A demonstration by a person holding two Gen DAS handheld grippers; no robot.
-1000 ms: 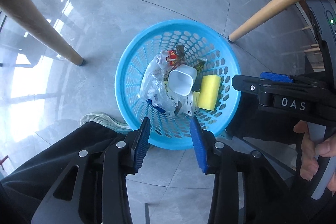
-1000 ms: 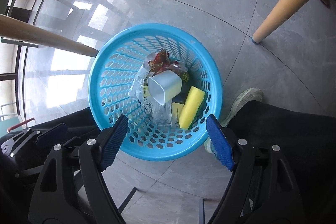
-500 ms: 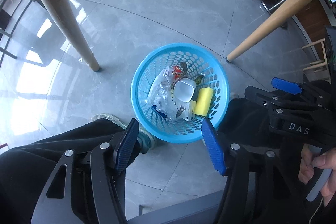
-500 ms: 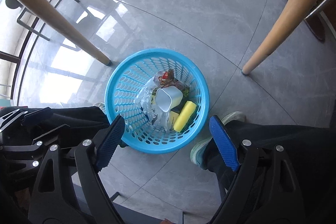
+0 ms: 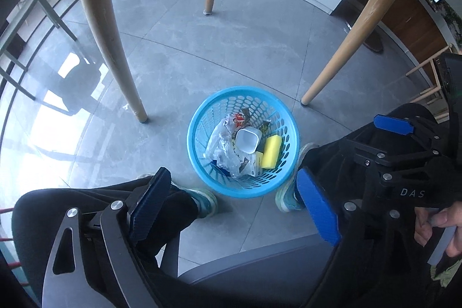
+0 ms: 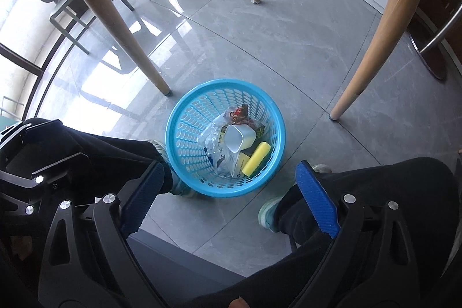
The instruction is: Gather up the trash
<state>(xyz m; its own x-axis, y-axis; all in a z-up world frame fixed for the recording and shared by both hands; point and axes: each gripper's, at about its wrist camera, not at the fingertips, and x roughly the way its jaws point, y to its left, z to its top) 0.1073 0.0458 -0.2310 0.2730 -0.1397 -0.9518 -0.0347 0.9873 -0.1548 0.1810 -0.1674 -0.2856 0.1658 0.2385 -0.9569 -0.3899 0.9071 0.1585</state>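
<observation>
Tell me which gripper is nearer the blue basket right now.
Neither clearly: left gripper and right gripper both hang open, empty, high above the blue basket, which sits on the floor between the person's feet.

Daylight, bright, both views. Light enters from windows approx 9–10 o'clock; blown-out white glare patches on glossy grey floor at 8–9 o'clock, w/ window-frame reflections. Wooden table legs throw soft shadows + mirror streaks on tiles. Strong fisheye bend: tile seams curve, legs bow near edges, corners vignette to black. Centre sharp; blue basket crisp. Bottom foreground dark, underexposed, slightly soft.
</observation>
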